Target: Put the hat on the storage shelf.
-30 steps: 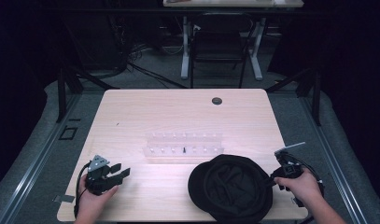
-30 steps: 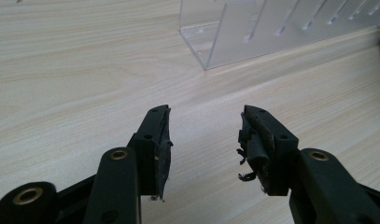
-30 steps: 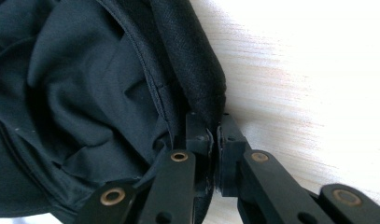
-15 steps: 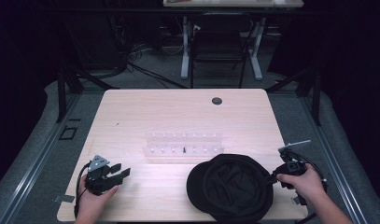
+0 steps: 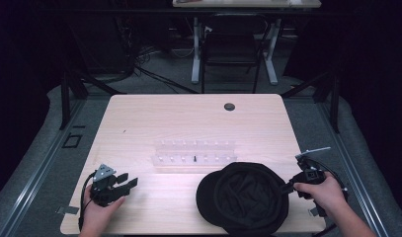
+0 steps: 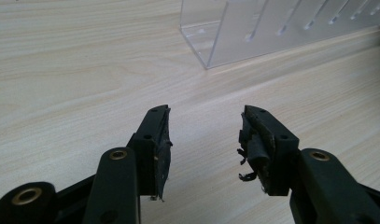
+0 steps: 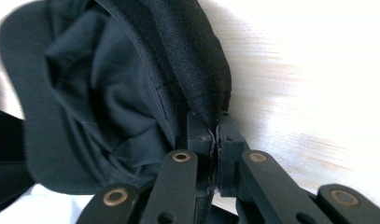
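A clear plastic rack (image 5: 194,154) with two rows of slots lies at the centre of the frame on the light wooden table (image 5: 154,116). A small dark round cap (image 5: 229,106) sits near the table's upper edge. Above, a dark chair (image 5: 231,52) stands on the grey floor (image 5: 159,79).

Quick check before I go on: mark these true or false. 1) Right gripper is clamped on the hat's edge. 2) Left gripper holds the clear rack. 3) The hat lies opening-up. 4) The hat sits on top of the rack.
1) True: the right gripper is shut on the rim of the black hat.
2) False: the left gripper is open and holds nothing; the clear rack lies apart from it.
3) True: its lining shows.
4) False: it lies on the table, in front of the rack.
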A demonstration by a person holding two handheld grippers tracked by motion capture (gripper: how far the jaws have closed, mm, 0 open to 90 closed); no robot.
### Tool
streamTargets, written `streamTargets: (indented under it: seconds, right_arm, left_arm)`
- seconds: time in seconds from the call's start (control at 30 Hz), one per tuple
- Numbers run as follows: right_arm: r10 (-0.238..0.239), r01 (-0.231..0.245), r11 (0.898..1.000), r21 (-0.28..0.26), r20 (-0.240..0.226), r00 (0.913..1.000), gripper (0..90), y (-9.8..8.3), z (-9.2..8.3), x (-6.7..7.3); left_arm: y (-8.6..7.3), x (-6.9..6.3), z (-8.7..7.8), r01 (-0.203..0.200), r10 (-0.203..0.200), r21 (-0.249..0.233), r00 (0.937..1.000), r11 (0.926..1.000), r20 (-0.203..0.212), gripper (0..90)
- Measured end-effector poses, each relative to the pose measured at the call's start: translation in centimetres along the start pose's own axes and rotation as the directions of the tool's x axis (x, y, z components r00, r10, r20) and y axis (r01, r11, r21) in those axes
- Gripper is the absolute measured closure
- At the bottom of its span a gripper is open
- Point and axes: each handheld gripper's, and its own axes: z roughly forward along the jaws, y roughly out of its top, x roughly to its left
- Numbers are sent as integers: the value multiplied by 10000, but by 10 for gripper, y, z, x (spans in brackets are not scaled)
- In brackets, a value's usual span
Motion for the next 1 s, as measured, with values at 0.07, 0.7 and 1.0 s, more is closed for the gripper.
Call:
streamTargets:
  seconds: [0.07,0.7,1.0]
  right_arm:
    - [100,-108,9997,-235,-336,9994,877,-1,-3,1]
    - [479,-455,9988,203,-1384,9892,877,-4,-37,21]
    - [788,-818,9966,-22,-2463,9660,878,-1,-50,32]
  left_arm:
    - [0,0,0,34,-34,-44,10000,10000,-2,523]
    - [0,1,-1,77,-77,7,10000,10000,-34,519]
    - [0,1,-1,73,-73,20,10000,10000,-42,519]
